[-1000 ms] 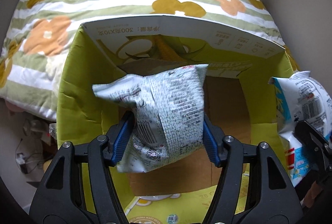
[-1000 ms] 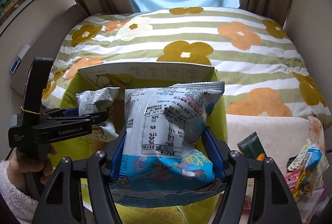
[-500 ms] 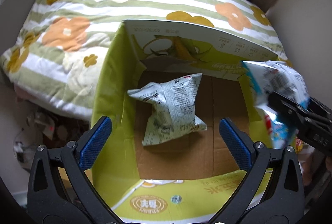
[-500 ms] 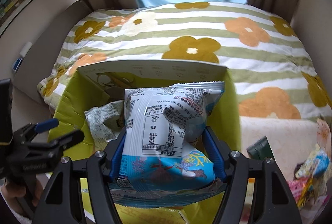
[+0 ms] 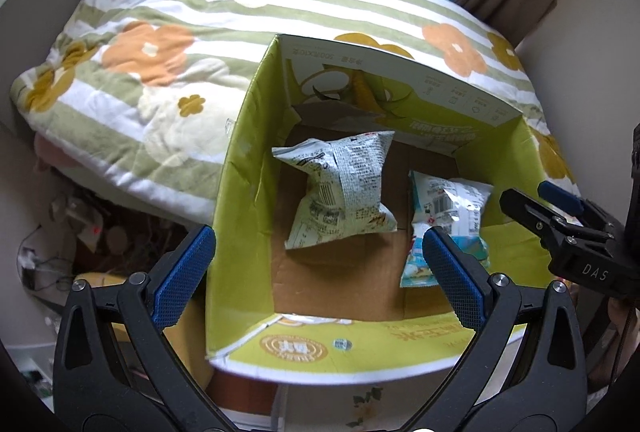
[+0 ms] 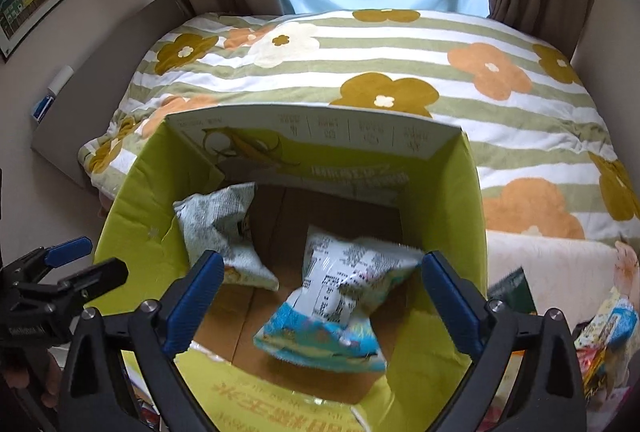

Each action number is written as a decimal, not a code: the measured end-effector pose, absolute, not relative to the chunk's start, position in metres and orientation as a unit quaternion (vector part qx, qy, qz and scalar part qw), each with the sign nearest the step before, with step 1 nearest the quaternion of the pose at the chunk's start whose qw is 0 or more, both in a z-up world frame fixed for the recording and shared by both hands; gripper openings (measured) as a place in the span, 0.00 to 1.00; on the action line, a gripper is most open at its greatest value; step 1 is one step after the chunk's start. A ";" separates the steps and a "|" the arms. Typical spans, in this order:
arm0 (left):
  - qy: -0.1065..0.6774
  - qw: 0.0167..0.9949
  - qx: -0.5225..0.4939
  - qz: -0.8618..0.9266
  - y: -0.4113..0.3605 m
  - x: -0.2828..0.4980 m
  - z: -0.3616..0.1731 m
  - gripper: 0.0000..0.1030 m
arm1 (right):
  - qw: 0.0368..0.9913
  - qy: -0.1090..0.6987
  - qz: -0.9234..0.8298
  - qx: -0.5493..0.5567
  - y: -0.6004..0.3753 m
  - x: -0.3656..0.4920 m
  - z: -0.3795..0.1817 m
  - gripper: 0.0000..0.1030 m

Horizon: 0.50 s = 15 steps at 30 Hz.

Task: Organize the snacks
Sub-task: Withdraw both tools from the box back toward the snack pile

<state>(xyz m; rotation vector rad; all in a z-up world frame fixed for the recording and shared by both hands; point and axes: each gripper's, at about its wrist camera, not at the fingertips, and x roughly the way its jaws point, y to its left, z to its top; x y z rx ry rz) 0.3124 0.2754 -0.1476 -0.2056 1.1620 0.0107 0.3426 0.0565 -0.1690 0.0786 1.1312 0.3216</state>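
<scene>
A yellow-green cardboard box (image 5: 240, 176) (image 6: 136, 208) stands open on a floral quilt. A grey-white snack bag (image 5: 340, 188) (image 6: 220, 228) lies on the box floor at the left. A blue-and-white snack bag (image 5: 448, 216) (image 6: 340, 300) is in the box at the right, blurred in the right wrist view. My left gripper (image 5: 316, 276) is open and empty above the box's near left corner; it also shows in the right wrist view (image 6: 76, 260). My right gripper (image 6: 320, 300) is open above the blue bag; it also shows in the left wrist view (image 5: 540, 204).
The striped floral quilt (image 6: 360, 64) covers the bed behind the box. Several loose snack packets (image 6: 604, 332) and a dark green packet (image 6: 512, 288) lie to the right of the box. Clutter and cables (image 5: 80, 224) lie on the floor at the left.
Both grippers opened. The grey-white bag dropped to the box floor first, then the blue-and-white bag left the right gripper and went into the box. The left gripper drew back and left.
</scene>
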 end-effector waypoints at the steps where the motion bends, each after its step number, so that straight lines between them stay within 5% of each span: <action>1: 0.546 0.832 -0.095 0.005 0.274 0.310 -0.146 0.99 | 0.831 0.534 0.151 0.039 0.055 0.340 -0.168 0.95; 15: 0.510 0.853 -0.098 -0.044 0.245 0.275 -0.107 0.99 | 0.856 0.495 0.127 0.078 0.029 0.291 -0.118 0.95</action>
